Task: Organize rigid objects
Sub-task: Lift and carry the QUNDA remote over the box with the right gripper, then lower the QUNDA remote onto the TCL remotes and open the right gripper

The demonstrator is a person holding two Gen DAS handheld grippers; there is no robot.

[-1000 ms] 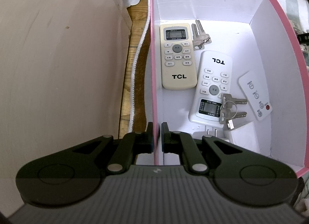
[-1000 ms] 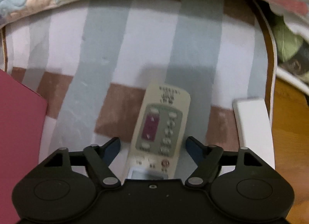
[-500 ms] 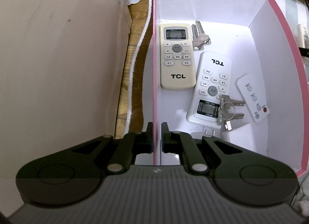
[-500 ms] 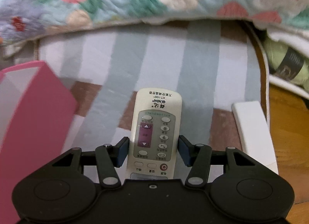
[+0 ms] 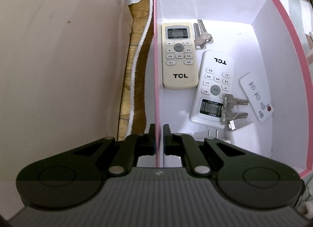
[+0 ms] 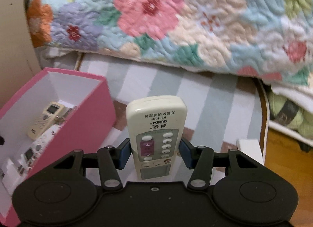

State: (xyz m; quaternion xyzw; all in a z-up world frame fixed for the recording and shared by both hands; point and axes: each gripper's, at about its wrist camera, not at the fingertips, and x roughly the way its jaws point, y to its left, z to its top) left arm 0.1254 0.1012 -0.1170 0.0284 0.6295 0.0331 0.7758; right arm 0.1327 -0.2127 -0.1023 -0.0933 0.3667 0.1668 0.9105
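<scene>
Above the striped sheet, my right gripper, jaws just closing, clamped the remote clear of the box. My left gripper pinched its rim; inside lay remotes and keys.

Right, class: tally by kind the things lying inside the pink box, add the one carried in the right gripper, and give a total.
Remote controls in the pink box: 3 (cream TCL remote, white TCL remote, small white remote)
Key bunches: 2 (upper keys, ringed keys)
Plug adapter: 1
Remote in right gripper: 1 (QUNDA remote)
Total: 7
</scene>
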